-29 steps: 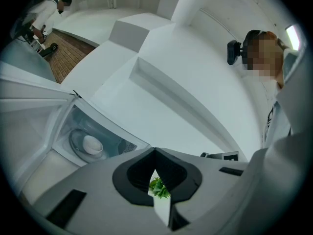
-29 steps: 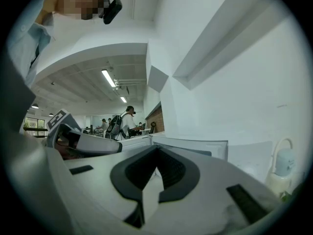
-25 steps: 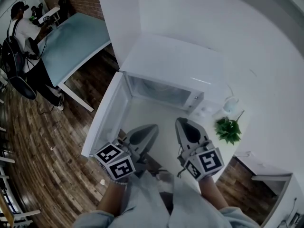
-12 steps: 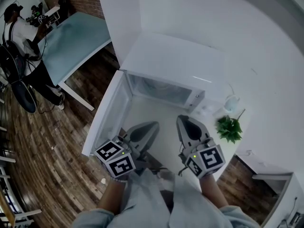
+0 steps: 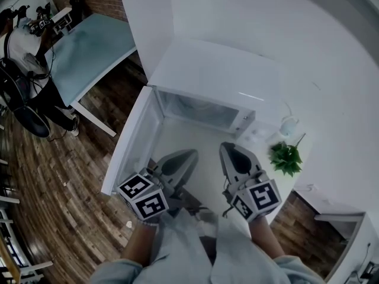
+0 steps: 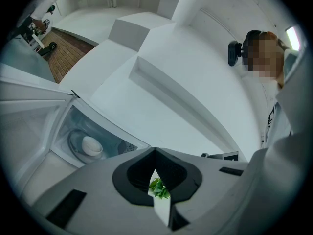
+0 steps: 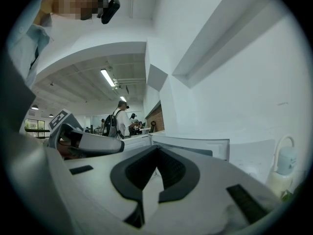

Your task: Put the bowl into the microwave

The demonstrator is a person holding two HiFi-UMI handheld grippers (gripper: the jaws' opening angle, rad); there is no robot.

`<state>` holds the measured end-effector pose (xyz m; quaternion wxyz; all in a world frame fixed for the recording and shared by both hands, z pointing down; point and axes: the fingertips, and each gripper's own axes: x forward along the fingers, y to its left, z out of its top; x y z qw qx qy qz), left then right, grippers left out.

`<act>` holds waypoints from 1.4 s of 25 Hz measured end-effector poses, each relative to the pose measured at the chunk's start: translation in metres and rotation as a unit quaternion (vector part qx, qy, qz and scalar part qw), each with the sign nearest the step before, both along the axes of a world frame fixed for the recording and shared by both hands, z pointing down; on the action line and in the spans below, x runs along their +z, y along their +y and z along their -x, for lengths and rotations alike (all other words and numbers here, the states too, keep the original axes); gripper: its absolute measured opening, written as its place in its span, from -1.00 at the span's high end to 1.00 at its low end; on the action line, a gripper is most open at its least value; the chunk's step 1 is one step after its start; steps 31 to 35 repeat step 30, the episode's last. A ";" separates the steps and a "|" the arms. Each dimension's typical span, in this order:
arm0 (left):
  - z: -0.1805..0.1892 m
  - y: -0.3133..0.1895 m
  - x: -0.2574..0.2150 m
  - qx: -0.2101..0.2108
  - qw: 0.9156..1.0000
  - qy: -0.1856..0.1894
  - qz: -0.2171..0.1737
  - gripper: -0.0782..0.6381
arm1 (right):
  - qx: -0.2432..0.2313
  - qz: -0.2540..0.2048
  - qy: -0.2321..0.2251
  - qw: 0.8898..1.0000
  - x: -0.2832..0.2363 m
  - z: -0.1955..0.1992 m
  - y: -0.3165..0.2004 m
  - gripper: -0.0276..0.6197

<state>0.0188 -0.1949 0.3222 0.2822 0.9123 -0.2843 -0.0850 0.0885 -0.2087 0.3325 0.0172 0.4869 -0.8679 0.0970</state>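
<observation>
White microwave (image 5: pixel 220 76) stood on a white counter (image 5: pixel 207 158) against the far wall, its door (image 5: pixel 131 142) swung open to the left. The bowl (image 6: pixel 91 146), also white, sat inside the microwave on the glass turntable (image 6: pixel 73 142), upright, as the left gripper view showed. No gripper touched it. The left gripper (image 5: pixel 190 155) hovered over the near counter just in front of the open cavity, clenched with its jaws meeting at the tips and nothing between them; in its own view (image 6: pixel 154 152) only the plant (image 6: pixel 159 187) showed through the small gap behind the pads. The right gripper (image 5: pixel 228 149) hovered beside it to the right, likewise clenched and empty, its jaws closed tip to tip in its own view (image 7: pixel 156 149). The two grippers were near each other but apart. The plant (image 5: pixel 286 159) stood on the counter to the right of the microwave, with a bottle (image 5: pixel 288 126) just beyond it against the wall. Far left, past a pale table (image 5: pixel 89 46) on the wooden floor (image 5: pixel 53 182), a person (image 5: pixel 23 40) stood.
</observation>
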 end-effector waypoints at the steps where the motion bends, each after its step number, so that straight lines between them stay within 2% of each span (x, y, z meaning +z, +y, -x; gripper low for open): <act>1: 0.000 0.000 0.000 0.000 1.000 0.000 0.000 0.78 | -0.001 0.000 -0.001 1.000 0.000 0.000 0.000 0.91; 35: -0.003 0.001 0.004 0.002 1.000 -0.002 0.006 0.78 | -0.012 0.008 0.001 1.000 0.006 0.004 0.001 0.91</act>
